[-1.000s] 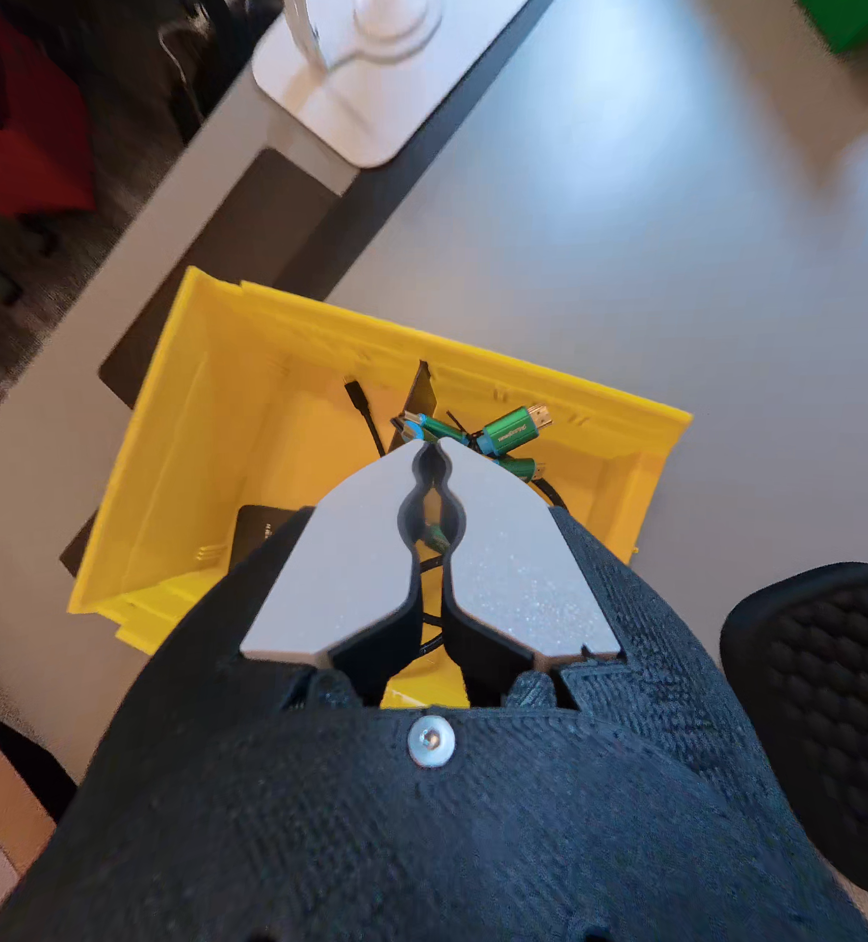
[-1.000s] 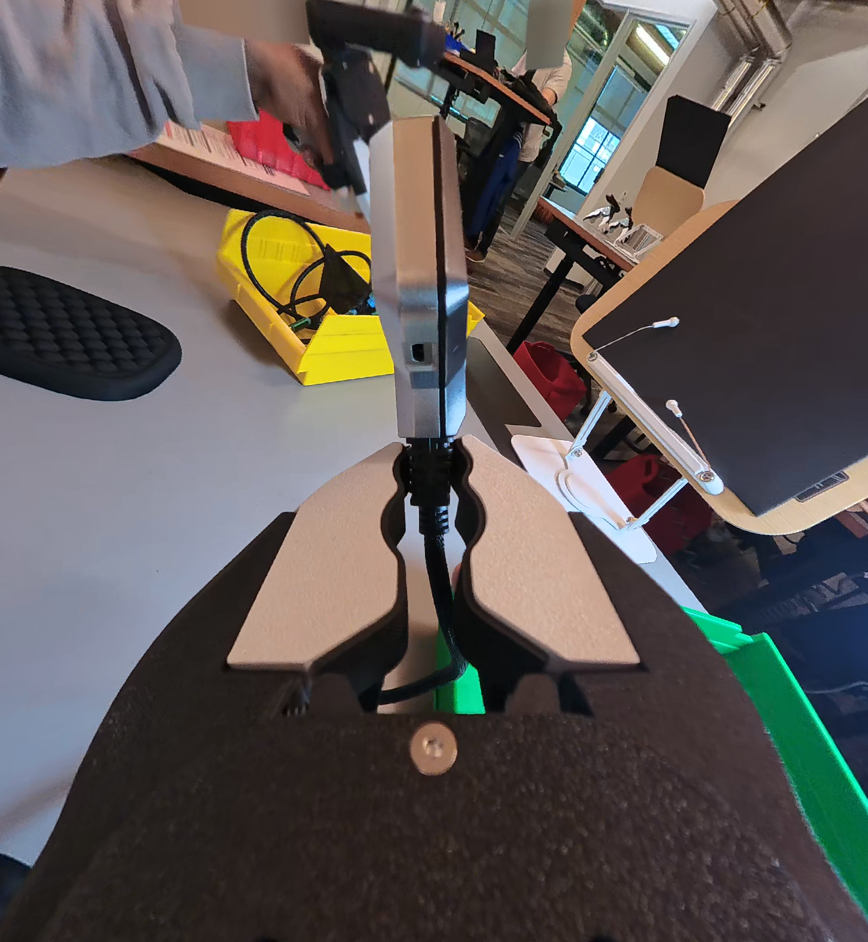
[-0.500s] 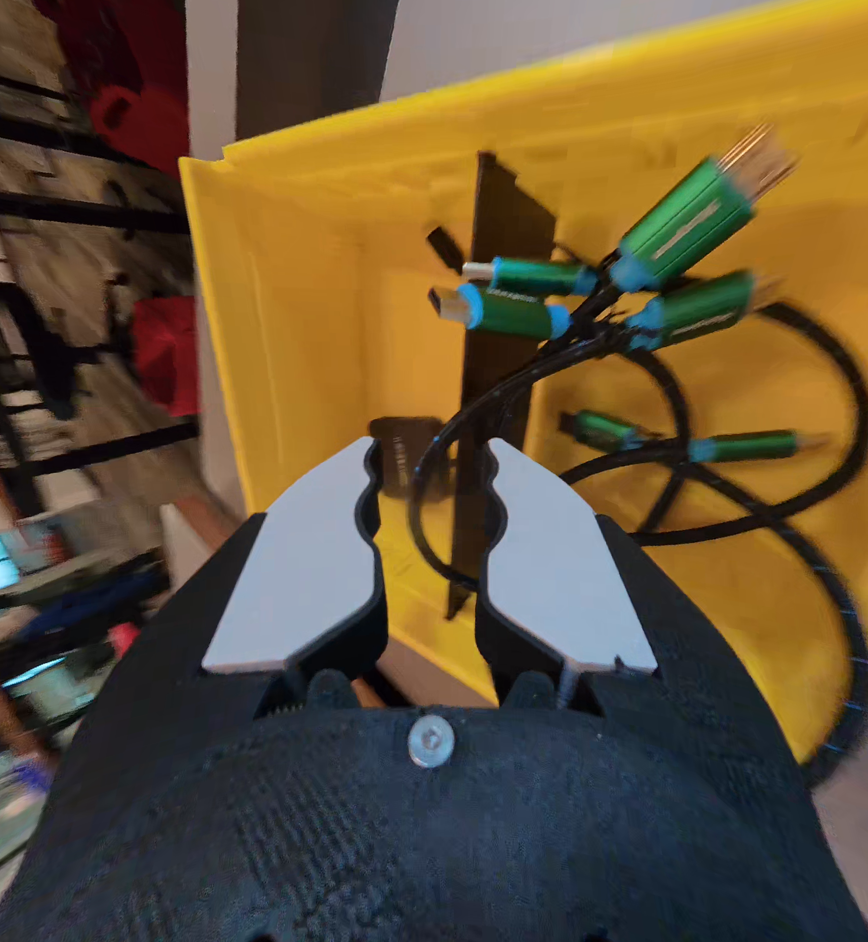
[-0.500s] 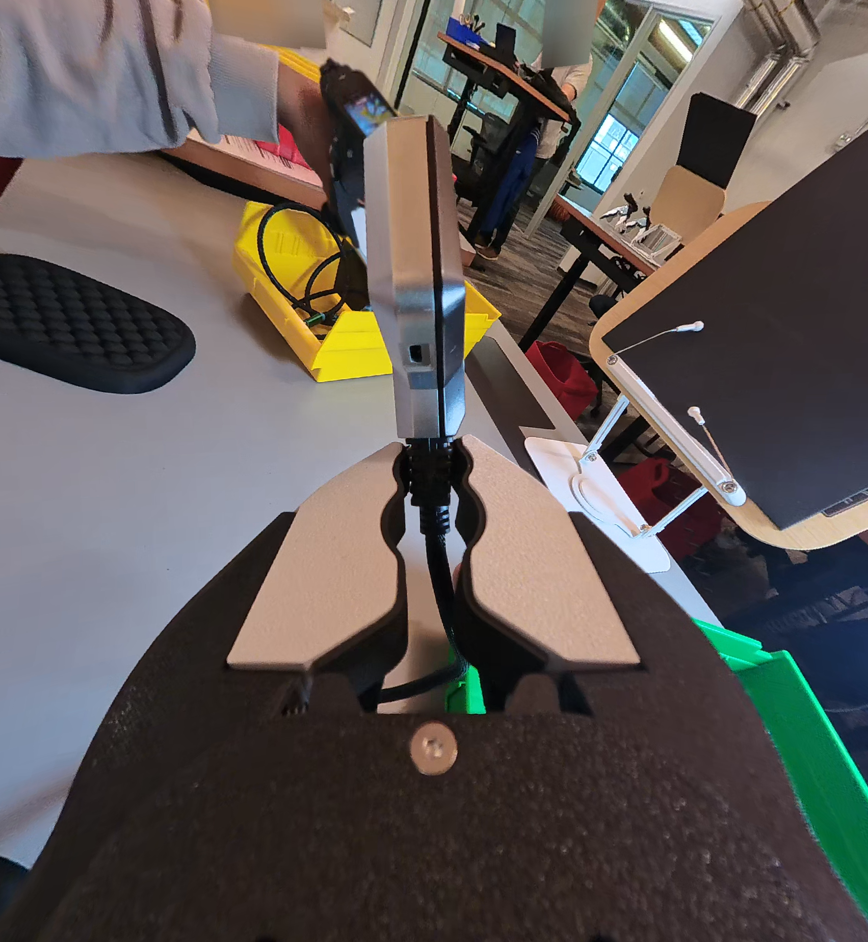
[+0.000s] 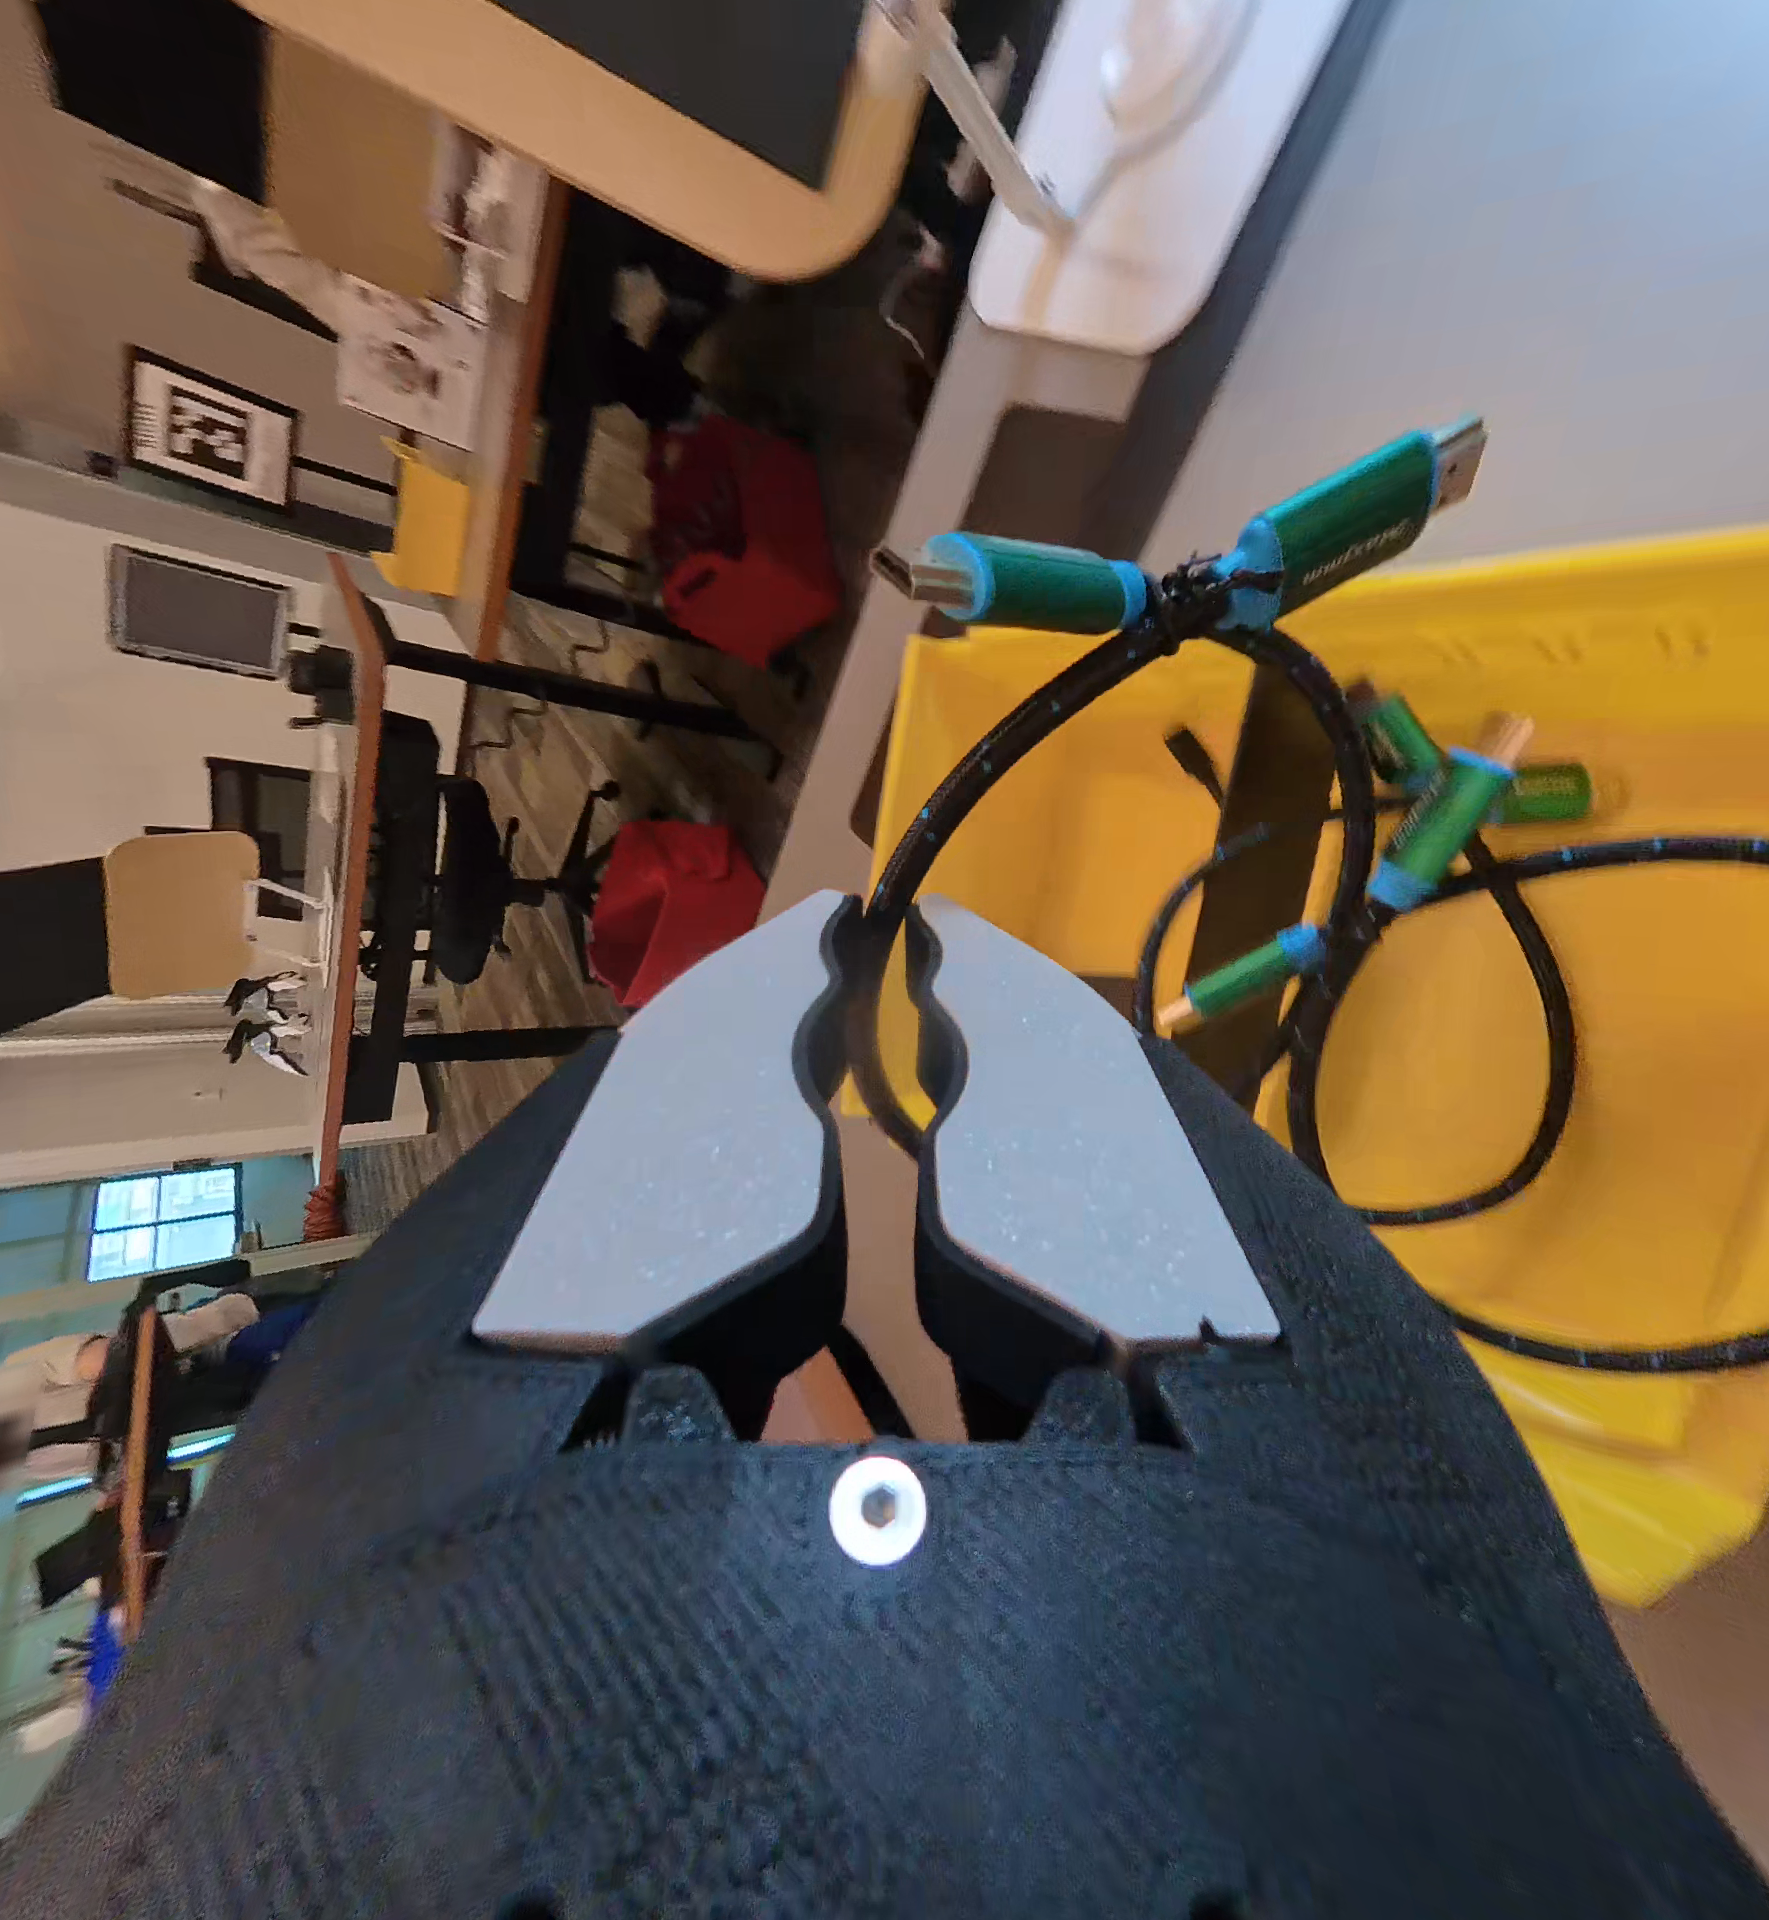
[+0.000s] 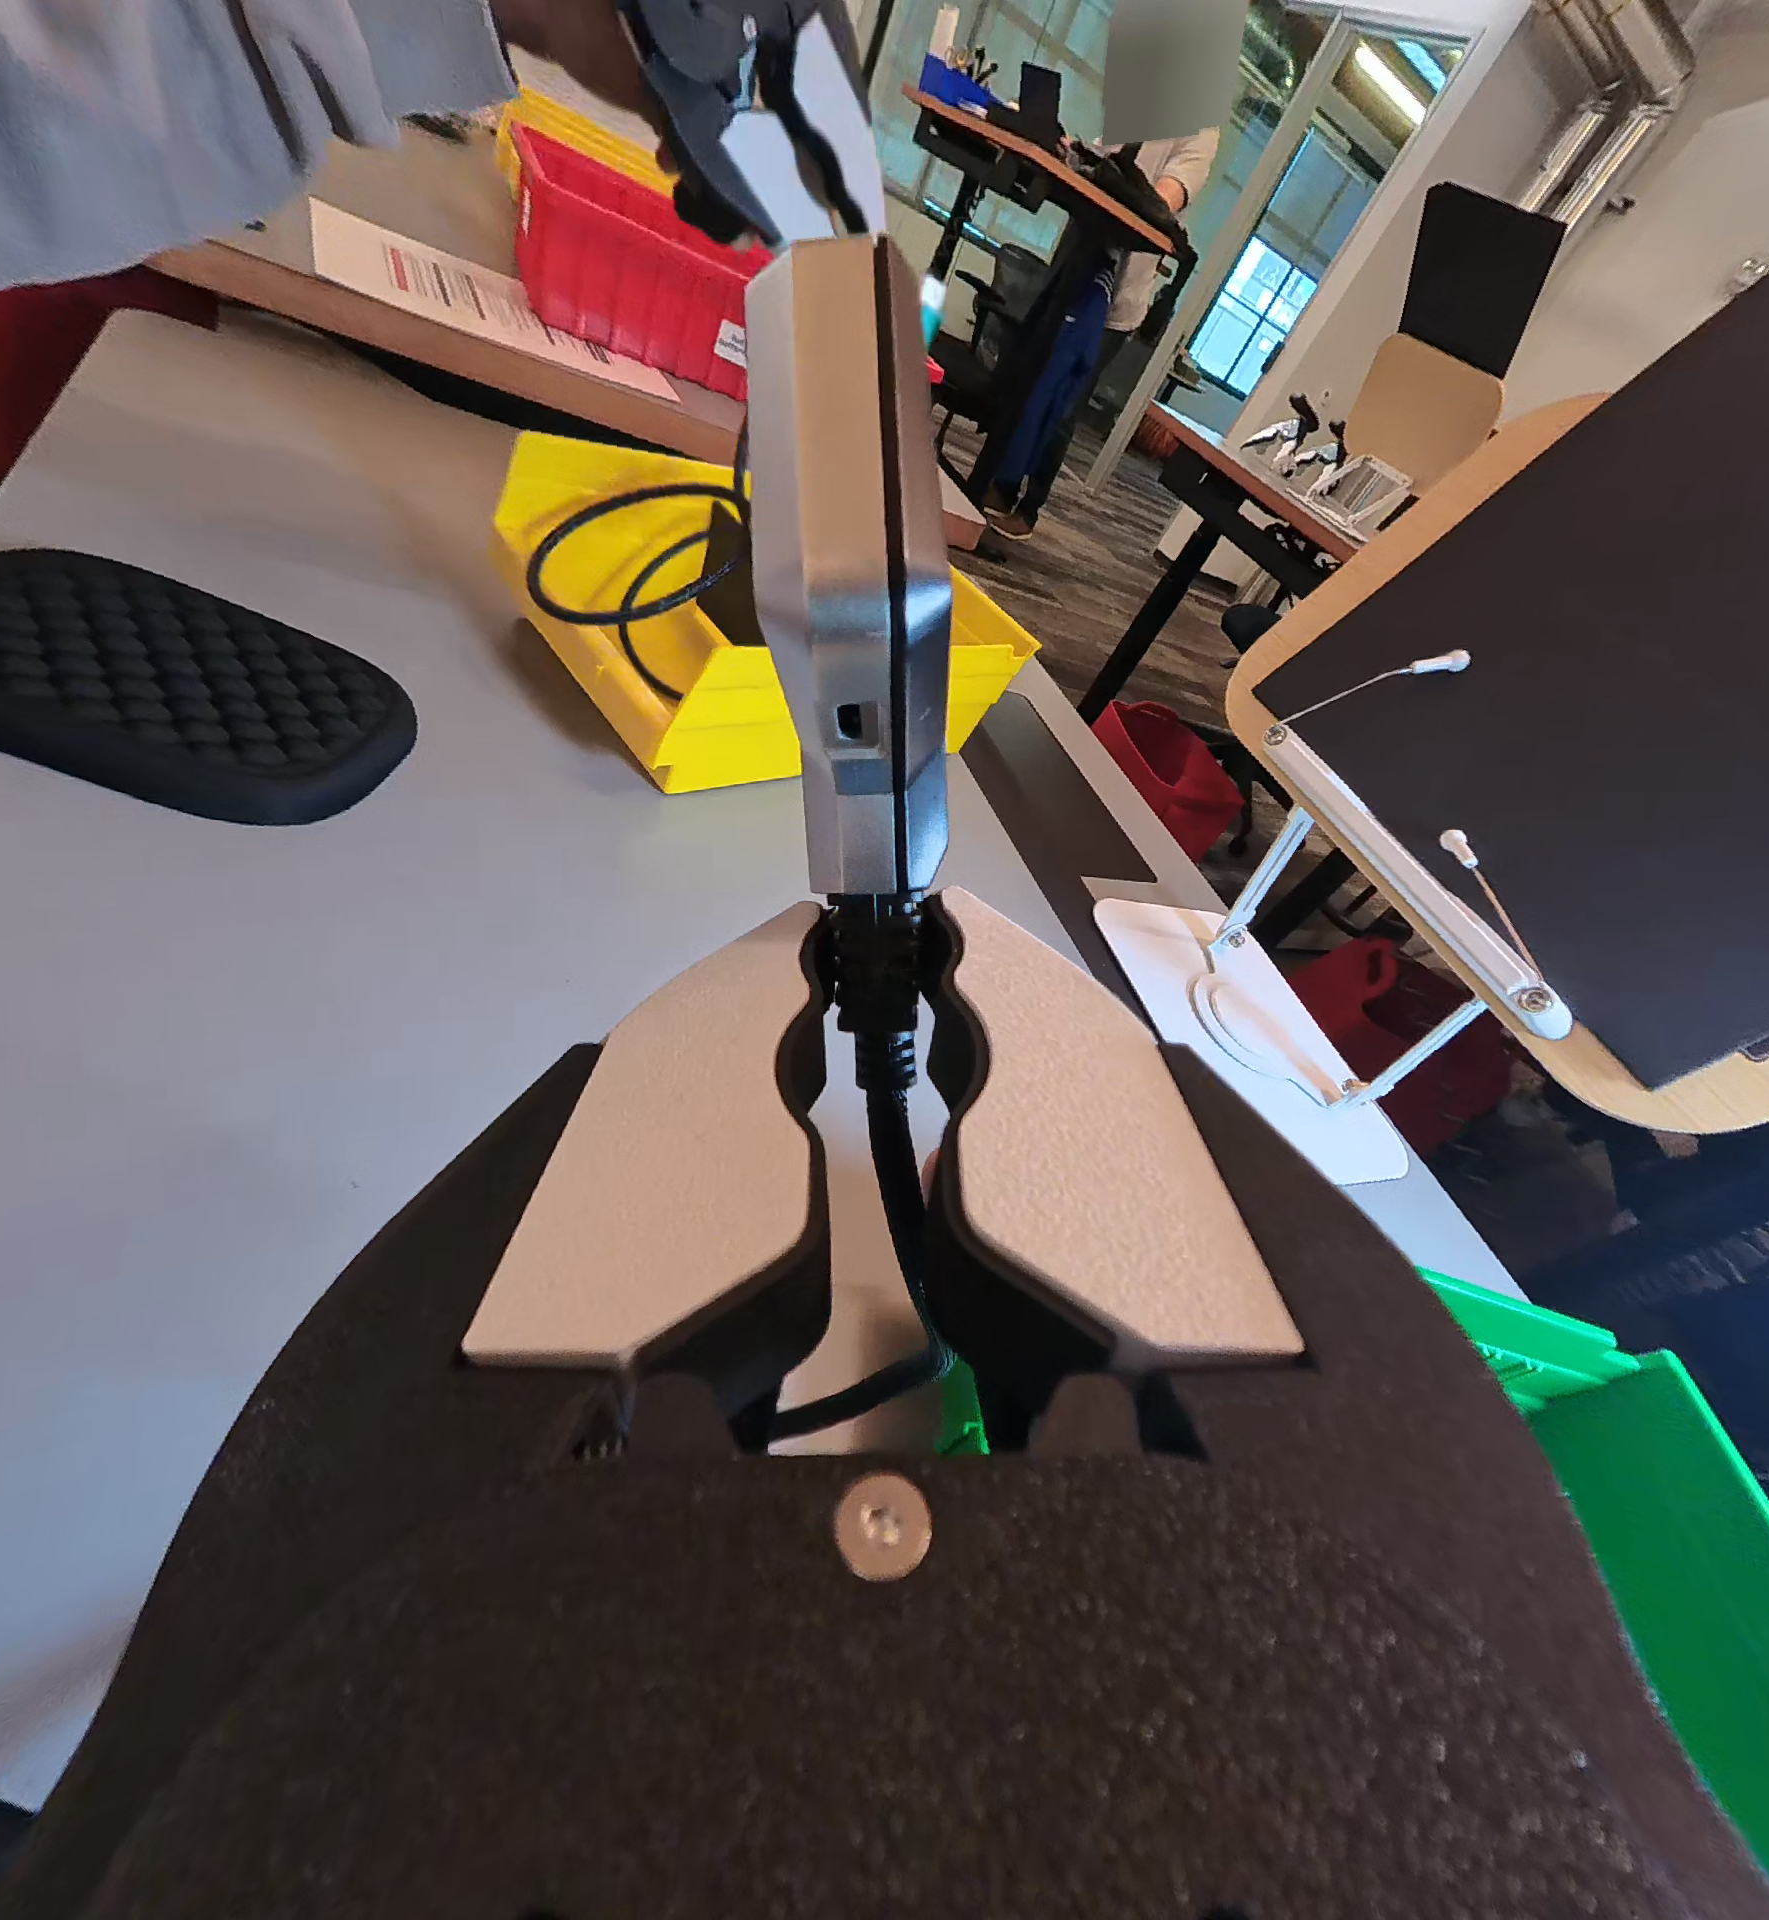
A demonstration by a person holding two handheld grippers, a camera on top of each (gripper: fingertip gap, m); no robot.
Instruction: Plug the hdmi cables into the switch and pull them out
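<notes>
My left gripper [image 5: 880, 920] is shut on a black braided HDMI cable [image 5: 973, 769] and holds it above the yellow bin [image 5: 1638, 1195]. The cable loops up to two green plugs, one pointing left [image 5: 1025, 587] and one pointing up right [image 5: 1358, 520]. More green-plugged cables [image 5: 1441, 831] lie in the bin. My right gripper [image 6: 875, 914] is shut on the black plug [image 6: 875, 977] at the bottom of the grey switch [image 6: 849, 582] and holds the switch upright above the table. The left gripper [image 6: 714, 135] shows blurred beyond the switch's top.
A black padded wrist rest [image 6: 153, 686] lies on the grey table, left of the yellow bin [image 6: 714, 738]. A red bin [image 6: 620, 281] and a paper sheet sit behind. A green bin [image 6: 1690, 1558] is near right. A dark board on a white stand [image 6: 1264, 1049] is right. The gap from one gripper's tips to the other's is roughly 40 cm.
My left gripper has shut on a cable in the yellow bin and lifted it out, turning as it rose. My right gripper still holds the switch upright.
</notes>
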